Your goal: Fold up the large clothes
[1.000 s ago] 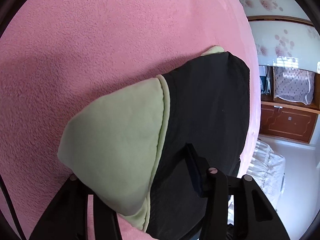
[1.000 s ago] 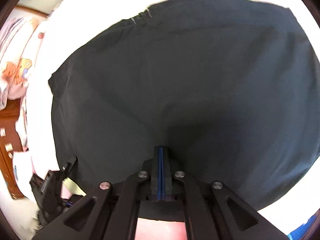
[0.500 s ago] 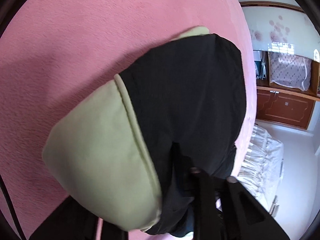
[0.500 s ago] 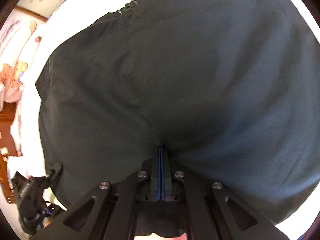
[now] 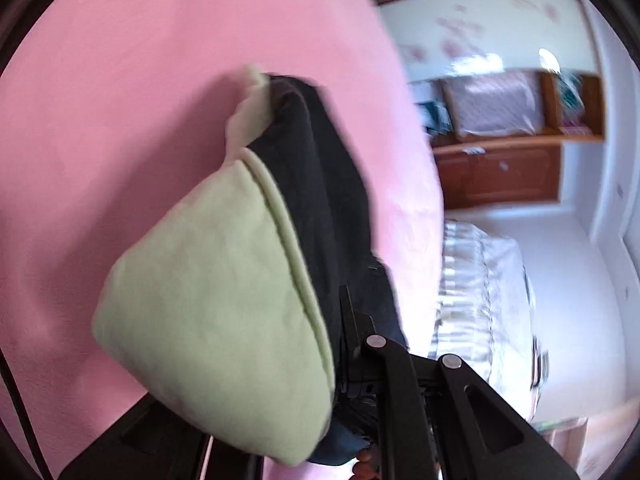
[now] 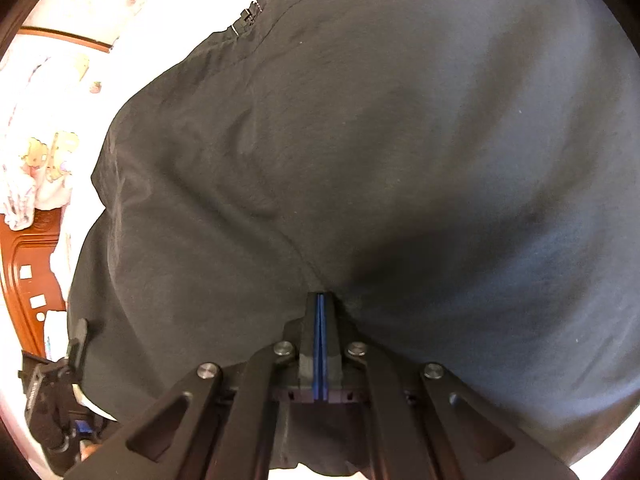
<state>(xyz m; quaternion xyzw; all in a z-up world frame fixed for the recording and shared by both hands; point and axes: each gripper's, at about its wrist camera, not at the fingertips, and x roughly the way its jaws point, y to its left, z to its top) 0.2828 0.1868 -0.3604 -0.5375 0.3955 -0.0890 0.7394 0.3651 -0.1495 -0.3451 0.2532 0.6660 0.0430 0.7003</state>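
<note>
A large black jacket with a light green lining hangs lifted over a pink blanket. In the left wrist view the black shell and green lining drape over my left gripper, which is shut on the garment's edge; its left finger is hidden under the lining. My right gripper is shut on the black fabric, which fills most of the right wrist view. A zipper shows at the top. The left gripper also shows in the right wrist view at the lower left.
A wooden cabinet with shelves stands at the right of the left wrist view. A white frilled cover lies below it. A wooden headboard and patterned bedding are at the left of the right wrist view.
The jacket has been lifted higher and swung; the black fabric fills more of the right wrist view. The left wrist view has turned right, showing more of the room.
</note>
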